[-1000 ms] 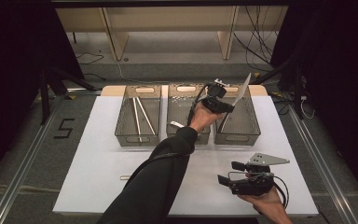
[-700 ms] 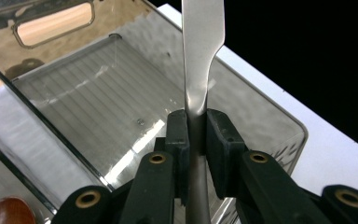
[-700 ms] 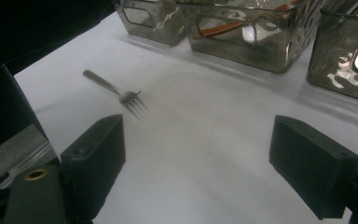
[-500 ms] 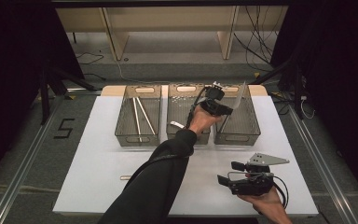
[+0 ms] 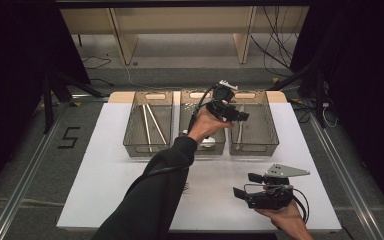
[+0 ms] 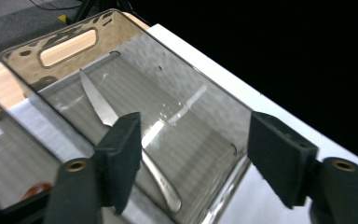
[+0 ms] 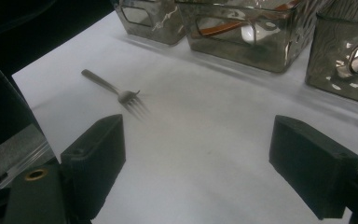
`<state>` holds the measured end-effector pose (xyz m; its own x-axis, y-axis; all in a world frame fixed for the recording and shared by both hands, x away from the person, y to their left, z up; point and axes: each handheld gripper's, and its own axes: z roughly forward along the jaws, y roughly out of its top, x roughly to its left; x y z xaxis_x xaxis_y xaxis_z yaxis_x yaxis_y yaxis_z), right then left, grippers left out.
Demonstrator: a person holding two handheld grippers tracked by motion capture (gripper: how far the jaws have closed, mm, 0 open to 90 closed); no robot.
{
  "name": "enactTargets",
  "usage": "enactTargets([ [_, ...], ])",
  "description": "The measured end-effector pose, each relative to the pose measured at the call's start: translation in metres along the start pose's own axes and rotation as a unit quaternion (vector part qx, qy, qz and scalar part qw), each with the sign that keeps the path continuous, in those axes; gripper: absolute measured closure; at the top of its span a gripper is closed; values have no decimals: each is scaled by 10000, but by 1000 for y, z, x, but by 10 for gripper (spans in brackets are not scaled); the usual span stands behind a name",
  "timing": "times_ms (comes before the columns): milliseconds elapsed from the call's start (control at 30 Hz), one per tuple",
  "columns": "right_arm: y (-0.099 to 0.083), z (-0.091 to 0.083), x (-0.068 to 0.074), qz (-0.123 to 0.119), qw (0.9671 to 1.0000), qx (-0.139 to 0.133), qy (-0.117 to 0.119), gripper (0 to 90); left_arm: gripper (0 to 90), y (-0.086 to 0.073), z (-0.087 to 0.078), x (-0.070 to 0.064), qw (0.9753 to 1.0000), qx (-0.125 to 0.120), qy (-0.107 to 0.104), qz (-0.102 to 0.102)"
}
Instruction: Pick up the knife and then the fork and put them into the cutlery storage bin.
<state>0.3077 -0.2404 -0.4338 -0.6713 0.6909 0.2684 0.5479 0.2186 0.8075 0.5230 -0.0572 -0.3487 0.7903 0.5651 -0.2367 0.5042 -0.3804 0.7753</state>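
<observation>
The left tool (image 5: 232, 114) hangs above the rightmost bin (image 6: 186, 116) with its jaws spread wide and nothing between them. The knife (image 6: 121, 135) lies flat on the bin floor just below that tool, blade pointing away from it. The right tool (image 5: 245, 186) rests released near the table (image 5: 105, 170) edge, with a fork (image 7: 116, 93) ahead of its jaws.

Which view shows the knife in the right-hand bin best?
The left gripper view: the knife lies close-up on the bin floor, below the open left gripper. The high view gives a thin sliver; the right gripper view, a glint.
</observation>
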Motion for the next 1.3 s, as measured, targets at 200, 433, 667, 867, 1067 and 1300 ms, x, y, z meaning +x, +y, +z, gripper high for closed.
enactTargets([
  [200,0,0,0,-3,10000,6,-23,190,280,-8,-30,-2,9998,49,-50,194],
  [433,0,1,-1,13,10000,19,-38,190,258,-26,-67,-2,9985,258,5,486],
  [667,0,2,0,-2,10000,23,-34,190,247,-57,-97,3,9980,304,84,554],
  [867,0,2,1,-1,10000,33,-48,190,240,-88,-114,10,9966,525,159,620],
  [1067,0,2,1,8,10000,38,-53,190,231,-124,-124,19,9929,936,340,658],
  [1300,0,4,1,11,10000,61,-53,190,234,-159,-133,27,9882,1277,514,666],
])
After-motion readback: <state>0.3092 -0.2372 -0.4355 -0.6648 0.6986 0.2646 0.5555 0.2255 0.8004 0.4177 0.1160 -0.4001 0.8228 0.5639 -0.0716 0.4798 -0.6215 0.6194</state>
